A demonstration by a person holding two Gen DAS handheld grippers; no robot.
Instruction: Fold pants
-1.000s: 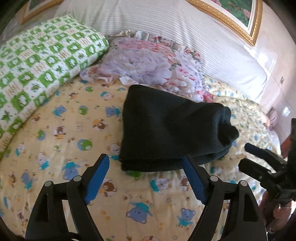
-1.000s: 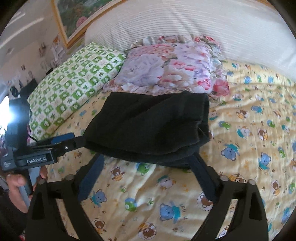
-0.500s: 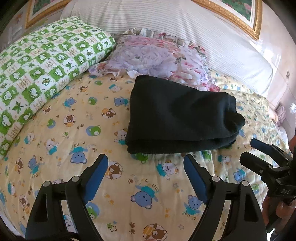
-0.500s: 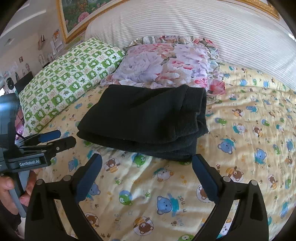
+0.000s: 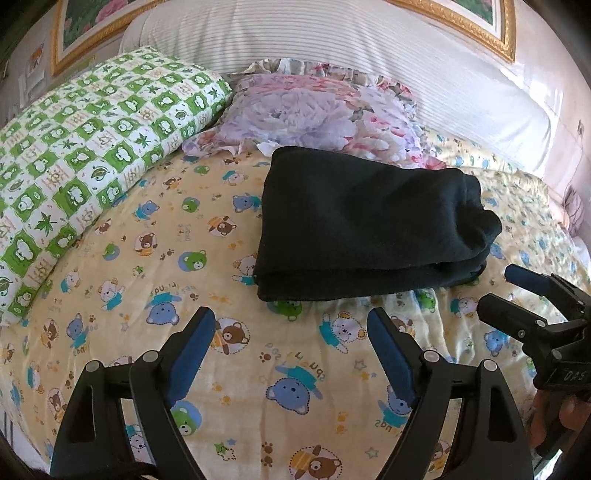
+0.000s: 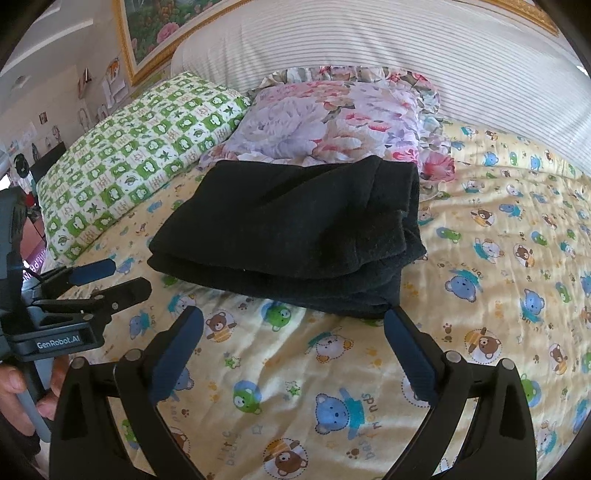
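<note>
Evidently we had the pants lying folded on the bedsheet just before the floral pillow, both the left gripper and right gripper spread wide and empty, so withdrawing cleanly seemed wisest.

Green-checked pillow beside floral pillow on bear-print sheet, gilt-framed picture above.
</note>
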